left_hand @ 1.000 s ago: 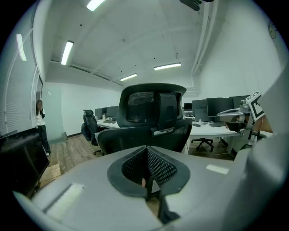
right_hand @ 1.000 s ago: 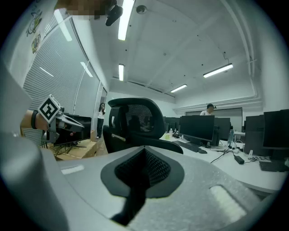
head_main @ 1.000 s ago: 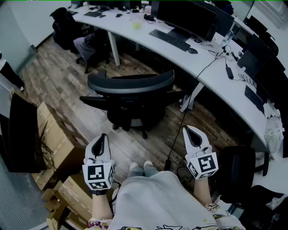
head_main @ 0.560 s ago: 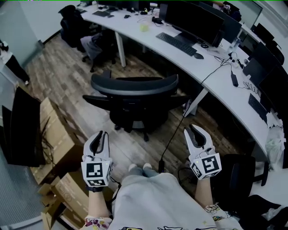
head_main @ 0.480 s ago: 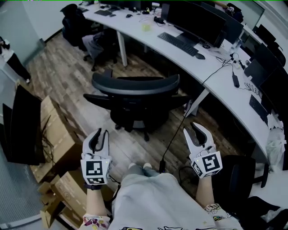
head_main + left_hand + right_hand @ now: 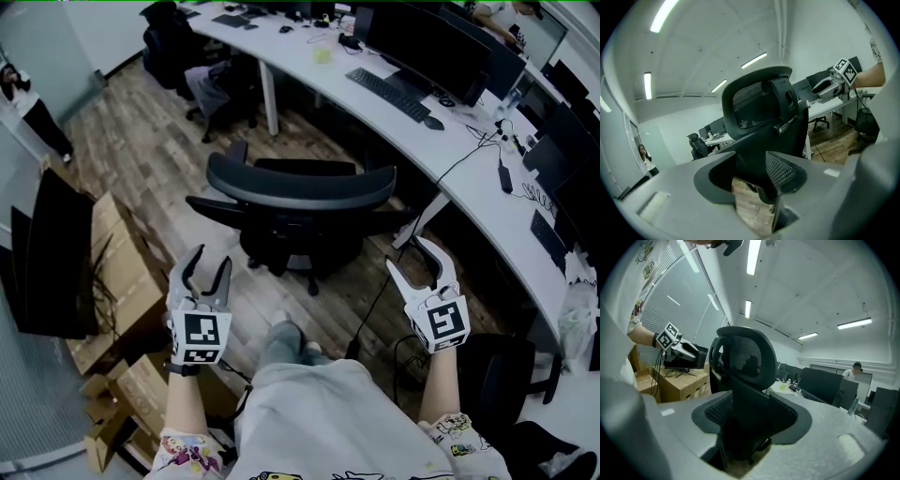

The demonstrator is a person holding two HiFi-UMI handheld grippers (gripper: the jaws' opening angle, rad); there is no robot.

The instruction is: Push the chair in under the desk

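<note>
The chair (image 6: 300, 187) stands out on the wooden floor, well short of the desk (image 6: 305, 82). Its curved backrest faces the person and its seat faces the desk's edge, so none of it is under the desk yet. The step in hand looks like the approach: neither gripper touches the chair, and a strip of bare floor lies between them and its near side.

The left gripper (image 6: 208, 267) has just been opening its fingers (image 6: 783, 169). They stand partly apart with nothing held; only the distant chair shows through the gap. The right gripper (image 6: 412, 258) has just been opening too, and its fingers (image 6: 786, 414) are spread and empty, with the chair's back framed between them.

The next move probably calls for carrying both grippers forward to the backrest, one toward each end of its top rail. Pushing evenly should send the chair straight toward the far side without swivelling. The white desk leg (image 6: 427, 217) to the chair's right and the dark cable (image 6: 373, 292) trailing over the floor there are worth steering clear of.

Both hands are held out in front of the body, one on each side. The grippers point toward the chair, tipped slightly down, with their marker cubes facing up. The left one is near the cardboard boxes (image 6: 122, 281).
</note>
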